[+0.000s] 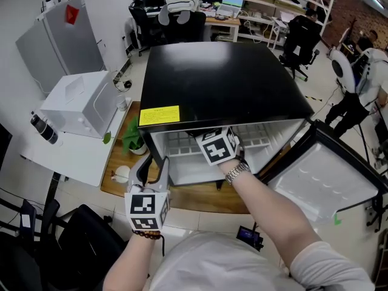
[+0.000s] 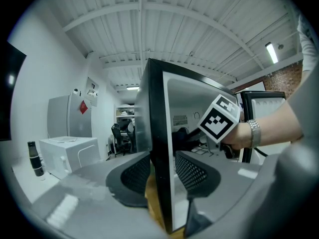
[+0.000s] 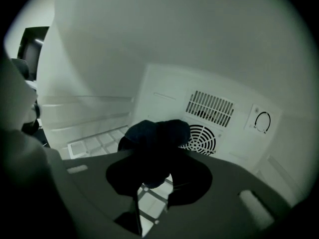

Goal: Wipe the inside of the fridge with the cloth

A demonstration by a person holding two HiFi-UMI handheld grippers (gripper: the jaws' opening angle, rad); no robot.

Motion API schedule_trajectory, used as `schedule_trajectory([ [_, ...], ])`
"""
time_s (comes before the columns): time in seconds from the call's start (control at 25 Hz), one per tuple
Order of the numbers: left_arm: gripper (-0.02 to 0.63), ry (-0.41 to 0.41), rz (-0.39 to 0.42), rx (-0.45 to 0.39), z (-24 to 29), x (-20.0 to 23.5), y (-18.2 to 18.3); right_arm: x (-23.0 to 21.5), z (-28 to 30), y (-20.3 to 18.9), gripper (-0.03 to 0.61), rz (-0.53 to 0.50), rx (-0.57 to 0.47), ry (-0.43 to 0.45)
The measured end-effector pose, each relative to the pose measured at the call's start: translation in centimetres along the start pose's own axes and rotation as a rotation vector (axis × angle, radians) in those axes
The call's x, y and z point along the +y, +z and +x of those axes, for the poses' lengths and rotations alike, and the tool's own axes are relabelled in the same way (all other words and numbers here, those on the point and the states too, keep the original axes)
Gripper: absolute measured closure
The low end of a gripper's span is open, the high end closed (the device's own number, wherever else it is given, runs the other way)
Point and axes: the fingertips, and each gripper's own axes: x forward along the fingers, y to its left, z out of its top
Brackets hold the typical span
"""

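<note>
The dark cloth [image 3: 157, 133] is bunched inside the fridge [image 1: 224, 83], pinched between the jaws of the right gripper [image 3: 157, 156]. It sits close in front of the white back wall, just left of the round fan grille [image 3: 202, 138] and below the slotted vent [image 3: 210, 108]. The thermostat dial [image 3: 261, 122] lies further right. A white wire shelf [image 3: 97, 143] runs under the cloth, and open space shows above it up to the interior ceiling.

The left gripper [image 2: 162, 161] grips the front edge of the fridge's left side wall, one jaw outside and one inside. The door [image 1: 324, 183] stands swung wide to the right, leaving the opening clear for the forearm. The fridge rests on a wooden board [image 1: 200, 199], with a white table [image 1: 66, 156] just beside it on the left.
</note>
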Motion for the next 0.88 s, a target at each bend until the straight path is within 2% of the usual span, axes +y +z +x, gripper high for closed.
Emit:
schedule_trajectory([
  [0.88,0.462,0.023,-0.008,0.001,0.1,0.0,-0.1,-8.0,-2.2,-4.3,0.474,0.094,0.044,-0.115],
])
